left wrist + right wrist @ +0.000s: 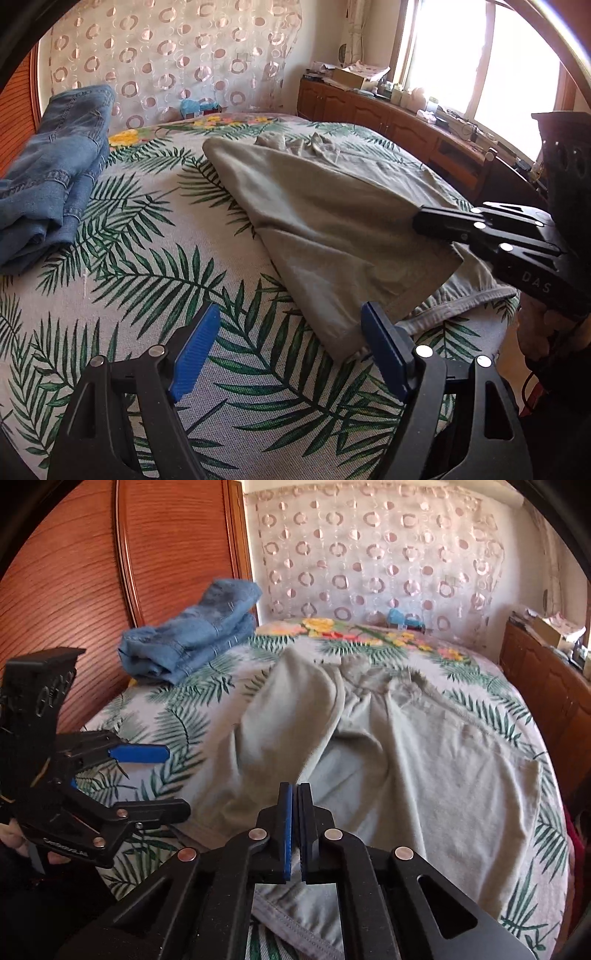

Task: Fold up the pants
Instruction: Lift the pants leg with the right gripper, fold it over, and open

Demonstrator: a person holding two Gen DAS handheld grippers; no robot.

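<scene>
Two grippers on this: the right gripper (295,790) is clamped on a lifted fold of the grey pants (406,760), spread just ahead of it on the bed (184,716), probably to carry that leg over. Left gripper (291,339) hangs wide open beside the hem, holding nothing.

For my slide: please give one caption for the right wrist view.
Right tool shut on grey pants over a leaf-print bedspread.

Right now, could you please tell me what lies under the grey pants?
The grey pants lie on the leaf-print bedspread. Whatever is beneath their middle is covered.
</scene>
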